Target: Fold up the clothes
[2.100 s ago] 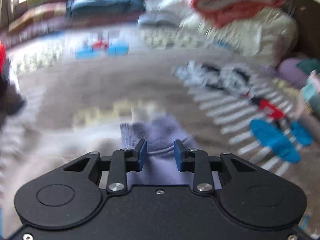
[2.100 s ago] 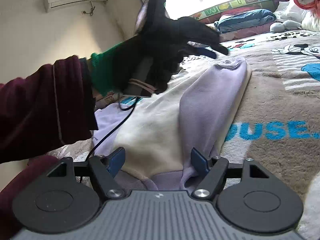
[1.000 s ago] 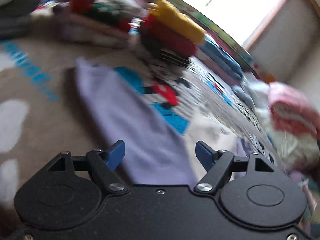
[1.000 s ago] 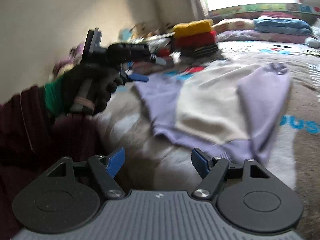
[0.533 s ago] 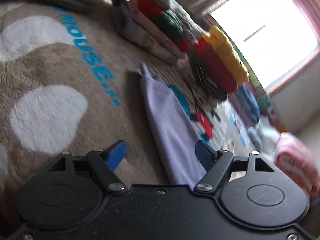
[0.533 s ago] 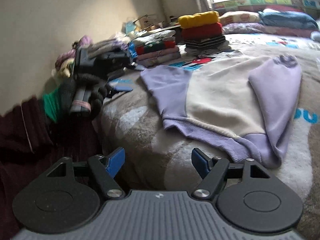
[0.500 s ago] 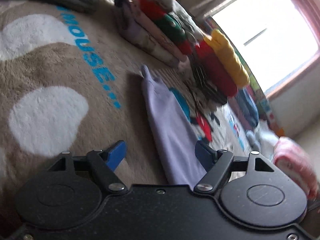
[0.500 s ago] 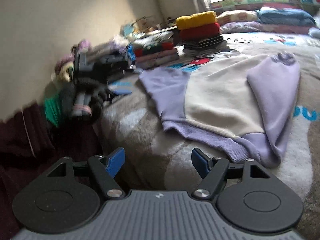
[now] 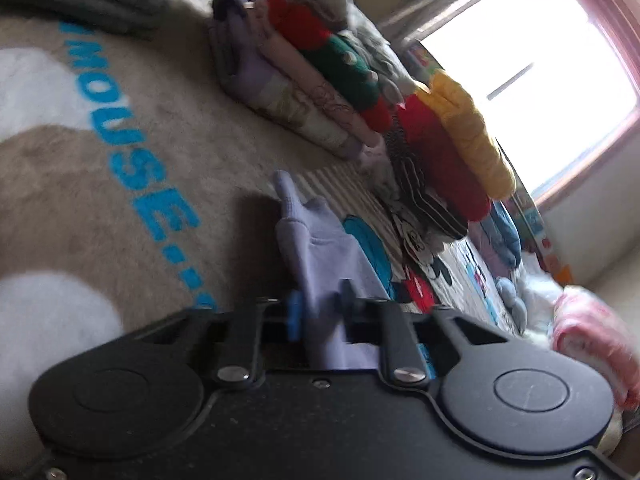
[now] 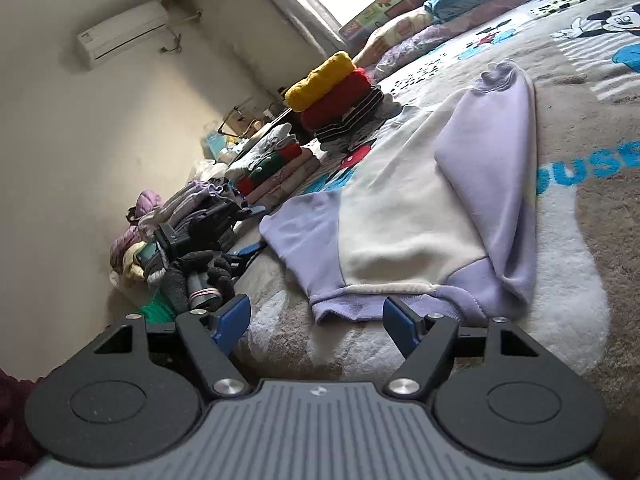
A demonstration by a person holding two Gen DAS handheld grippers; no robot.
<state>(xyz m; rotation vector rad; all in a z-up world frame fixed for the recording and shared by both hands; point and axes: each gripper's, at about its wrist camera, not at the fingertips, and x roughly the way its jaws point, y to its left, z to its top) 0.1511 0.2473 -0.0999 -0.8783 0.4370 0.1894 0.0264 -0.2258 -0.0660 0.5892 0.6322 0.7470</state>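
Observation:
A cream sweatshirt with lavender sleeves lies flat on the bed. One sleeve is folded over its body. The other sleeve stretches away from my left gripper, whose jaws are closing, narrow, with the lavender fabric pinched between the pads. In the right wrist view a gloved hand holds that gripper low beside the sleeve's end. My right gripper stands open just short of the sweatshirt's lavender hem, with nothing between its fingers.
Stacks of folded clothes stand beyond the sweatshirt: a yellow and red stack and a lower mixed stack. The brown printed bedspread covers the bed. A pink rolled blanket lies far right. The wall runs along the left.
The left jaws went from wide apart to nearly together on the lavender sleeve, and that gripper moved in lower over it. The right gripper rolled and stayed open.

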